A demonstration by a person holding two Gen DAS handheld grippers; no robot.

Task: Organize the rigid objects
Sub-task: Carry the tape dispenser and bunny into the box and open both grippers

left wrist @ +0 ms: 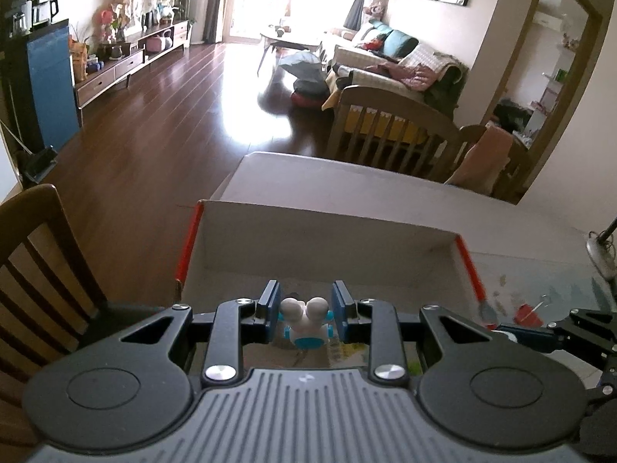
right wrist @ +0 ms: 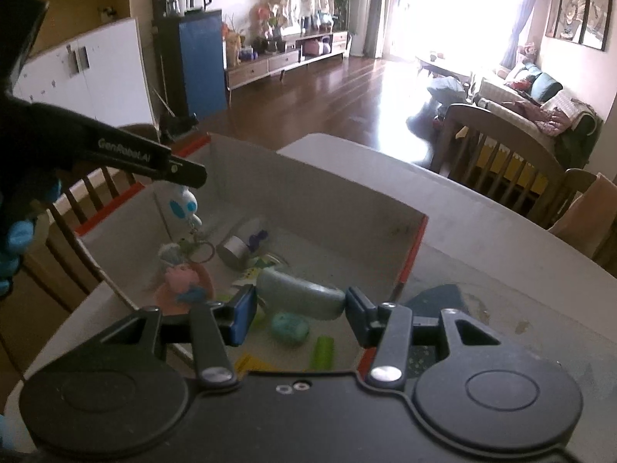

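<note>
A white and blue toy figure (left wrist: 306,324) sits between the blue pads of my left gripper (left wrist: 306,314), held over the open cardboard box (left wrist: 327,243). In the right wrist view the same figure (right wrist: 185,208) hangs from the left gripper (right wrist: 189,181) above the box's left side. My right gripper (right wrist: 300,312) is open at the box's near edge, with nothing between its pads. Inside the box (right wrist: 347,200) lie a grey-green case (right wrist: 300,293), a pink toy (right wrist: 181,281), a silver cylinder (right wrist: 233,250), a teal oval (right wrist: 289,328) and a green tube (right wrist: 322,353).
The box stands on a grey table (right wrist: 501,270) with red tape along its rims. A dark blue mat (right wrist: 435,297) lies right of the box. Wooden chairs stand at the table's left (left wrist: 42,254) and far right (right wrist: 497,154). A red scrap (left wrist: 528,314) lies on the table.
</note>
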